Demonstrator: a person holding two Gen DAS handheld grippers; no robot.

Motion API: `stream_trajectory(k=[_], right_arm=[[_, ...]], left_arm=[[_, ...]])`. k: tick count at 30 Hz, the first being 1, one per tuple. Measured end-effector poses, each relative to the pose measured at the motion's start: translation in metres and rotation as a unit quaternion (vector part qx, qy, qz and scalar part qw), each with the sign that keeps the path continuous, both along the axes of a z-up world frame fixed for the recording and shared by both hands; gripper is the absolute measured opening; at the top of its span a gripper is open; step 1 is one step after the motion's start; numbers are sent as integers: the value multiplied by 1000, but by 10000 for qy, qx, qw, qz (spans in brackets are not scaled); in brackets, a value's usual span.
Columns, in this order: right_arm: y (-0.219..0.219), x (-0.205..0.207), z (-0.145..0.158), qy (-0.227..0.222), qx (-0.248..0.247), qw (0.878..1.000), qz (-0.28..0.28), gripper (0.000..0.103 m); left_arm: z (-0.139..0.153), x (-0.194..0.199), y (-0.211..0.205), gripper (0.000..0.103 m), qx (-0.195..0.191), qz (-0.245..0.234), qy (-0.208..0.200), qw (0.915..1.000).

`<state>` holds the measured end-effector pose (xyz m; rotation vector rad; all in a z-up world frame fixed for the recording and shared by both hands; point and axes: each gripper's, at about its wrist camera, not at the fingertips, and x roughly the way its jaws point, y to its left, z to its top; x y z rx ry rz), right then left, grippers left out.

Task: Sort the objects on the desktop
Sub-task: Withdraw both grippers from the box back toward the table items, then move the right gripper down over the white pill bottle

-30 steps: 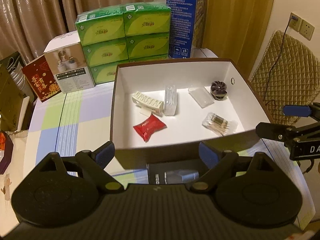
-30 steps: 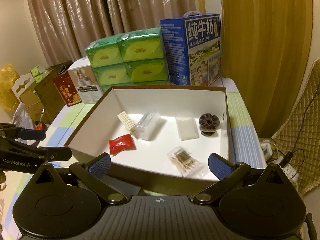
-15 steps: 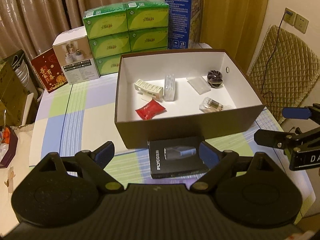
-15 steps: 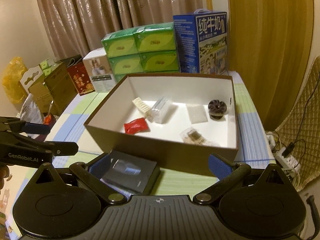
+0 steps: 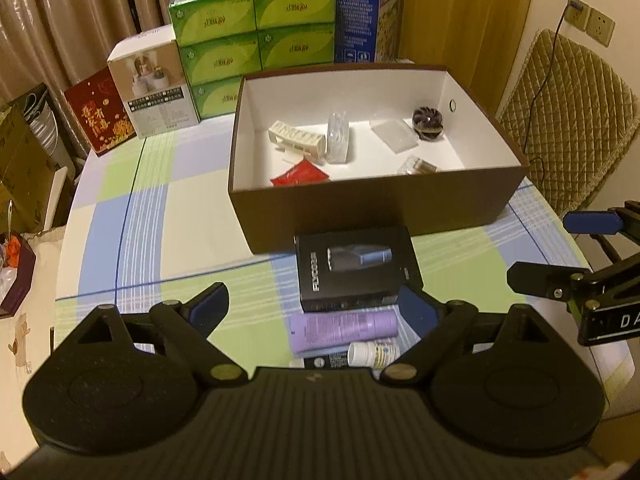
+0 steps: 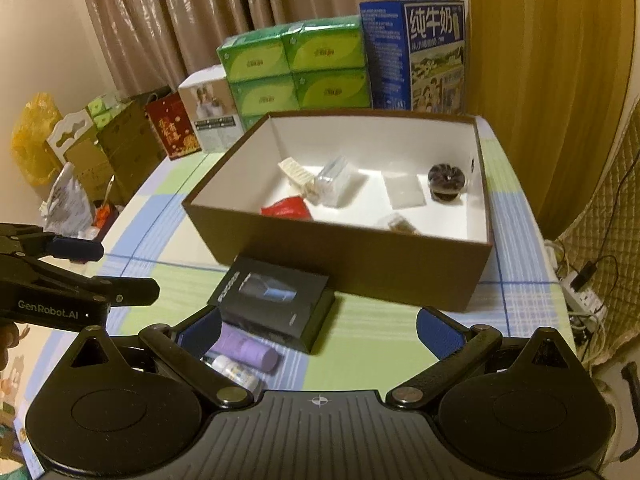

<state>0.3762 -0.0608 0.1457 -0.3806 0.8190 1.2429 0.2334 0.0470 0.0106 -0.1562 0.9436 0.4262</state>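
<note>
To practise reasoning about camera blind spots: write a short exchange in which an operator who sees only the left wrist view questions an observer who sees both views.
Operator: What is on the front of the blue carton behind the brown box? I see only its side.
Observer: The right wrist view shows large white characters above a farm-like picture.
Operator: Is anything on the floor past the right edge of the table?
Observer: A white power strip lies there with a black plug in it.
Operator: And at the far left?
Observer: A yellow bag stands beside some cardboard cartons.
</note>
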Motion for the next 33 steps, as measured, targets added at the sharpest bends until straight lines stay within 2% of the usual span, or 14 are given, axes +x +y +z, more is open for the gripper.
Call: stream_trajectory(k=[20, 33], right_arm=[[-17, -12, -39, 285, -447, 9986, -36, 101], [-19, -4, -58, 336, -645, 9972, -173, 101]], left_arm=[[-45, -35, -9, 90, -273, -36, 214, 9994], [-73, -34, -6, 89, -489, 120, 355, 9981]])
